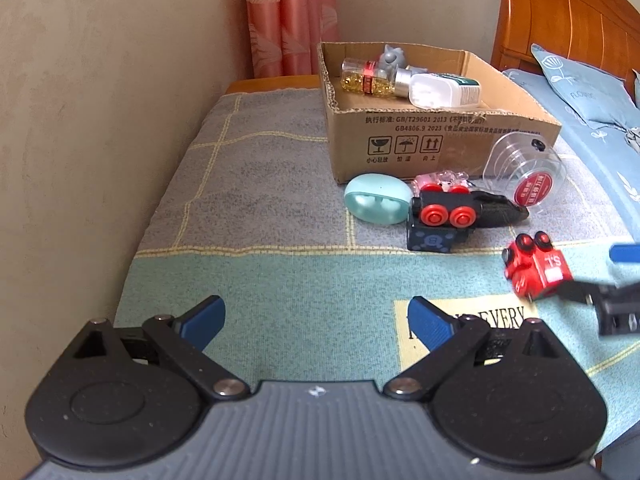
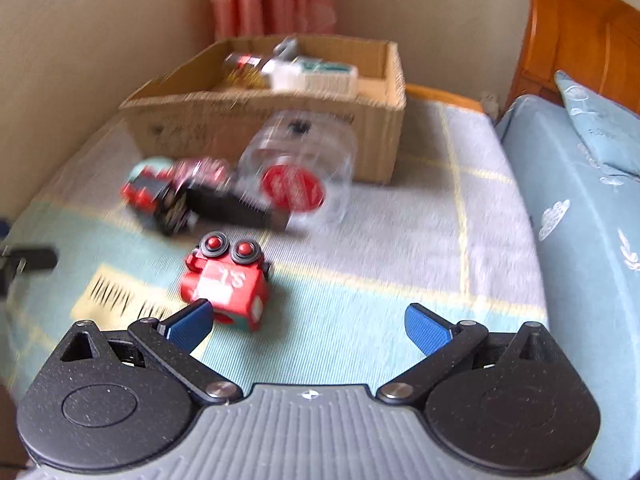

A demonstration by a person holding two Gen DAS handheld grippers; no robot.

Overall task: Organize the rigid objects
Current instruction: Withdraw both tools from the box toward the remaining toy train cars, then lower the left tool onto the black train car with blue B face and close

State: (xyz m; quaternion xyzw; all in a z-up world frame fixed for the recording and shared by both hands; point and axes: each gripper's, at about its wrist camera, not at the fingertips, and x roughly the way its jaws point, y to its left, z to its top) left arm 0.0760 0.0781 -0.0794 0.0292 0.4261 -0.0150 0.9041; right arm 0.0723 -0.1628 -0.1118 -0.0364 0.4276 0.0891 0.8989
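1. Bedroom corner: beige wall, pink curtain (image 1: 288,16), orange wooden headboard (image 1: 568,20), blue pillow (image 1: 580,84) at right.
2. Working surface a grey and teal blanket (image 1: 260,200) with yellow grid lines, spread flat.
3. Cardboard box (image 1: 420,144) standing open on the far part of the blanket, holding a clear bottle of yellow capsules (image 1: 368,78), a white bottle (image 1: 440,90) lying on its side and a small grey figure (image 1: 390,58).
4. Just in front of the box: mint egg-shaped case (image 1: 378,198), black toy train with red wheels (image 1: 440,216), a black oblong item (image 1: 500,208) touching it, a clear round container with a red label (image 1: 524,172) tipped on its side.
5. Red toy train (image 2: 228,284) lying on its side on the teal band, apart from that cluster, wheels toward the box.
6. Left gripper (image 1: 316,320) low over bare blanket, blue pads spread wide, nothing between them.
7. Right gripper (image 2: 308,320) also spread wide, gripping nothing; left pad just at the red toy train's near edge, contact unclear through blur; train off to the left of the gap rather than centred.
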